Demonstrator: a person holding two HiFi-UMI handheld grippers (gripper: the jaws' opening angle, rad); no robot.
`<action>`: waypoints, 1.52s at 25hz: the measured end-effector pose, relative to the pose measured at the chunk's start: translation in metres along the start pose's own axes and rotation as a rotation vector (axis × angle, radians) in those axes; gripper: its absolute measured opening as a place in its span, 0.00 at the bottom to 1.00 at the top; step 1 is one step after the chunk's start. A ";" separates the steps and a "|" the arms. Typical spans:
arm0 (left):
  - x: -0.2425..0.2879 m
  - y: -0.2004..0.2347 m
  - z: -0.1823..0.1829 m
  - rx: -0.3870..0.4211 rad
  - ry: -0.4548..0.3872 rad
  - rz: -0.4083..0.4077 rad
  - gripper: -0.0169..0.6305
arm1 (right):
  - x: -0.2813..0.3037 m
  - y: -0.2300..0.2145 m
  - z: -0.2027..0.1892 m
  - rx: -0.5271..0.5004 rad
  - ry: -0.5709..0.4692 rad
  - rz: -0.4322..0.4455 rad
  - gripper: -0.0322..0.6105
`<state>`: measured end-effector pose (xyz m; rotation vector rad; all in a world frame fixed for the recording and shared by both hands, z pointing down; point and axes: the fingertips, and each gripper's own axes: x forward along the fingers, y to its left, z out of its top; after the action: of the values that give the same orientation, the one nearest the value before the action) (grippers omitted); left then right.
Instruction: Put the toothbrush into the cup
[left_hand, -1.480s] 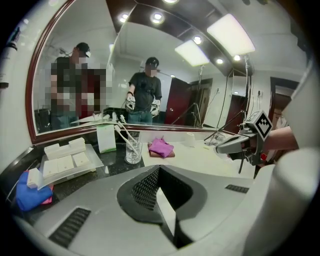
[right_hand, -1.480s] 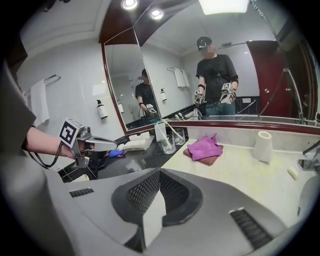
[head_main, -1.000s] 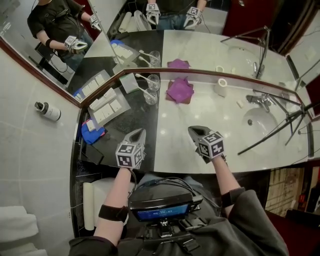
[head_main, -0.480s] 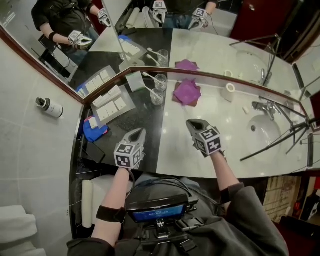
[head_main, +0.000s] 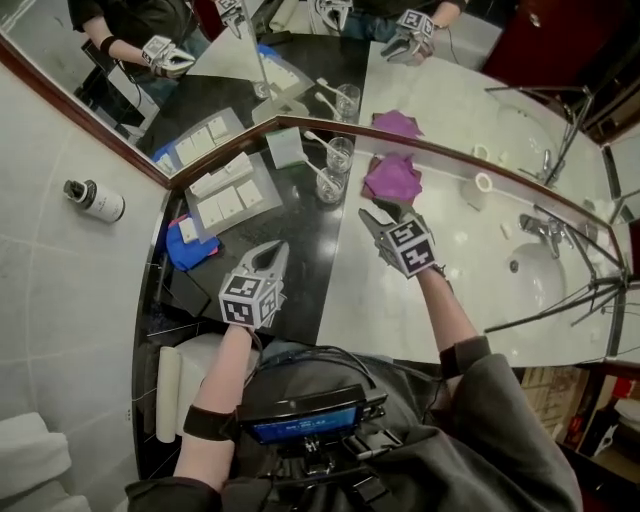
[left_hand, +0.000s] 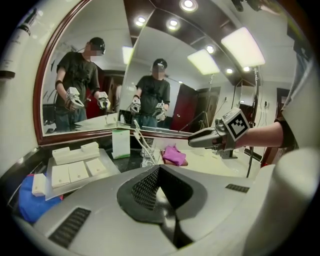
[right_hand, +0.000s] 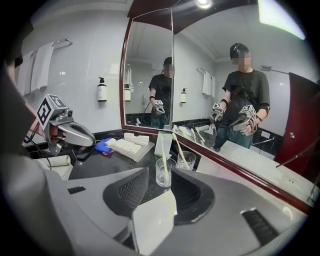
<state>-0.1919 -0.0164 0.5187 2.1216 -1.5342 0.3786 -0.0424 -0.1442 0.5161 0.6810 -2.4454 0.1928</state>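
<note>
Before the cup (right_hand: 163, 178), right hand-held gripper's (head_main: 374, 222) jaws had just parted, empty; left hand-held gripper (head_main: 272, 254) closed, empty.
A square pinch on the toothbrush (right_hand: 163, 161) handle, above the rim, looked wisest.

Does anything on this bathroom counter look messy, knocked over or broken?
Nothing is spilled or broken. One glass cup and the other cup stand upright, a toothbrush in each. Only the purple cloth beside them and the blue cloth further left lie crumpled rather than folded.
</note>
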 end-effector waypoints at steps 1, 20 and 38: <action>0.001 0.003 0.001 -0.006 -0.004 0.002 0.03 | 0.008 -0.003 0.007 -0.015 0.001 0.006 0.30; 0.036 0.042 -0.009 -0.114 0.023 0.001 0.03 | 0.169 0.003 0.042 -0.290 0.201 0.155 0.32; 0.041 0.059 -0.027 -0.166 0.050 0.024 0.03 | 0.200 0.001 0.022 -0.262 0.264 0.193 0.16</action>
<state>-0.2322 -0.0492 0.5748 1.9541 -1.5094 0.2992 -0.1938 -0.2347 0.6138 0.2852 -2.2254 0.0319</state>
